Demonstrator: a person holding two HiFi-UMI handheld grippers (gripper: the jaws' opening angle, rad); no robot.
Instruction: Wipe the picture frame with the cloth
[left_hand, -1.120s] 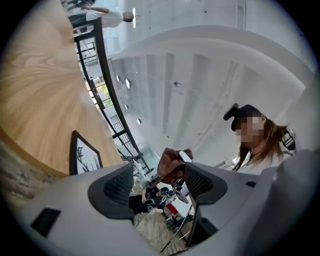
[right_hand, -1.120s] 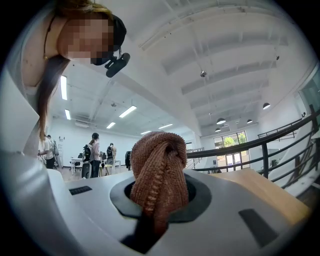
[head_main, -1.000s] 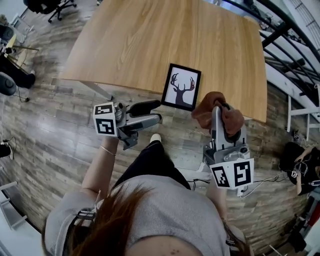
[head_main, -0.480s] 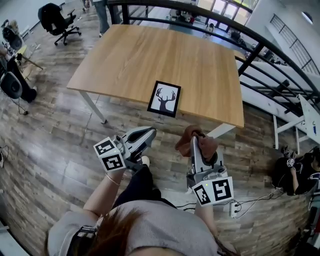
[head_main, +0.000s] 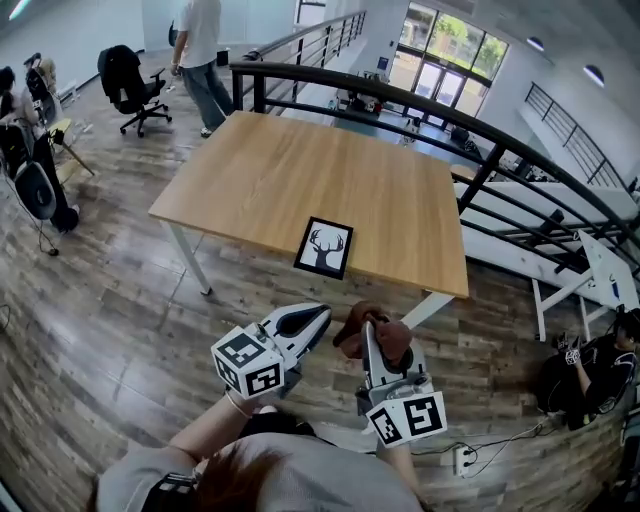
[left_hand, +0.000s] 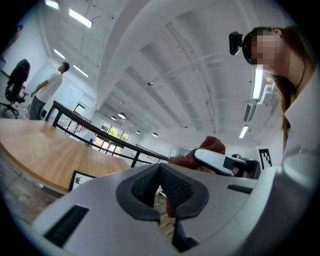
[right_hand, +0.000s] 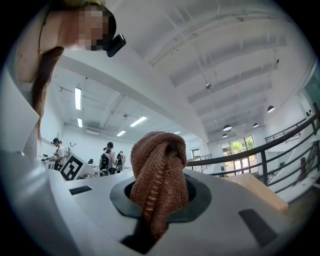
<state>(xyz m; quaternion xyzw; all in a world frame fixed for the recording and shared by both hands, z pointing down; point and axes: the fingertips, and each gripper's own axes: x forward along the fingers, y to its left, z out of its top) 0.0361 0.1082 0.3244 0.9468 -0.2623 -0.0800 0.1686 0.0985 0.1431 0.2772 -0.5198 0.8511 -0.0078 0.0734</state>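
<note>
left tool (head_main: 318, 318) is shut tight w/ nothing in it. right tool (head_main: 367, 334) is clamped on the brown cloth (head_main: 393, 340), which is bunched into a wad sticking out past its tips. the picture frame (head_main: 325, 248) lies flat ahead of both tools, well apart from them, close to the near edge of the tabletop (head_main: 300, 170). both tools hang off that edge, over the floor.

risks, imo: the frame is loose and near the edge, so a wipe pulled back toward the tools w/o the left tool bracing it could slide it off. the cloth is a tight wad, so little of it would touch, and if it shifts the hard tips could scratch the frame's face.
</note>
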